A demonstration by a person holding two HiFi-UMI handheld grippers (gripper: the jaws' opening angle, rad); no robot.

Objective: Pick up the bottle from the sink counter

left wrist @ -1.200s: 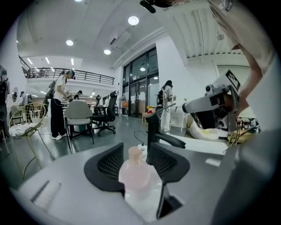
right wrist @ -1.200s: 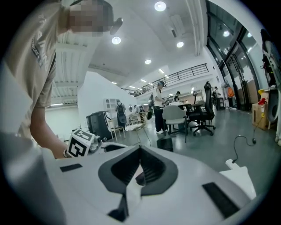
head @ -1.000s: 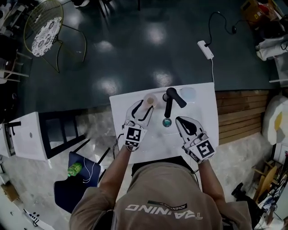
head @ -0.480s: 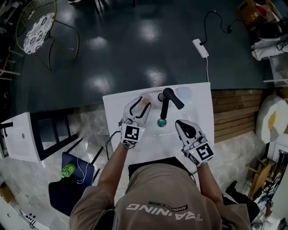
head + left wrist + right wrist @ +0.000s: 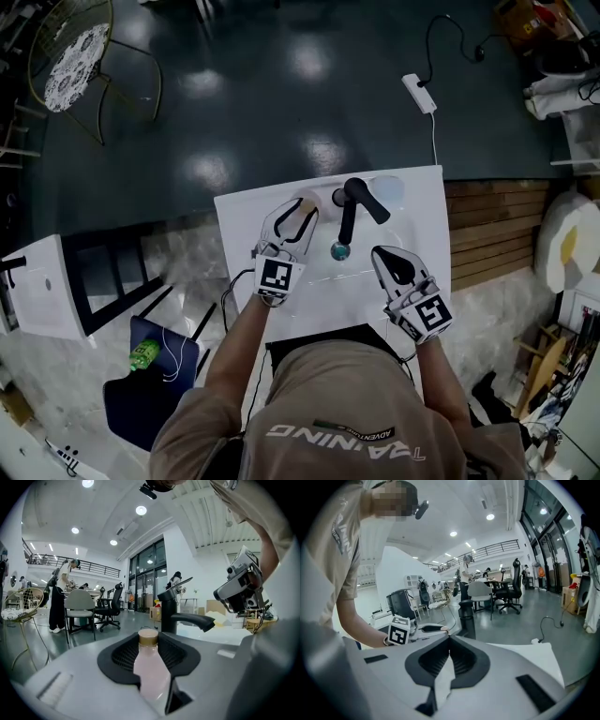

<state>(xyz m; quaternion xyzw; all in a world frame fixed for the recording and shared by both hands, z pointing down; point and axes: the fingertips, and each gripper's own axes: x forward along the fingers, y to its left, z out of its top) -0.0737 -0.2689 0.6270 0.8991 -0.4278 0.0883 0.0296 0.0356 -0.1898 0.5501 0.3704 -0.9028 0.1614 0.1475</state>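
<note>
Where the bottle stands: the bottle (image 5: 150, 670) is at the back-left of the sink counter (image 5: 417, 230), at about 9 o'clock of the faucet (image 5: 352, 211), upright with its cap on top.
Left gripper: the left gripper (image 5: 302, 208) is reached forward and its jaws are closing with the bottle between them. The pads flank the neck and shoulder, and a firm pinch is not yet evident.
Deciding relation: the bottle lies dead ahead of the left gripper, at 12 o'clock along its jaws. Its long axis is vertical, across the jaw line, so this is judged the nearer and working tool.
Bottle as container: the body is pale pink and the cap tan and closed. Whether the tint is contents or wall cannot be told.
Basin: the drain (image 5: 340, 250) sits at 6 o'clock of the faucet, below the spout, and nothing else is seen in the bowl.
Right gripper: the right gripper (image 5: 381, 253) is at about 5 o'clock of the faucet, well apart from the bottle. Its jaws are pressed together on nothing.
</note>
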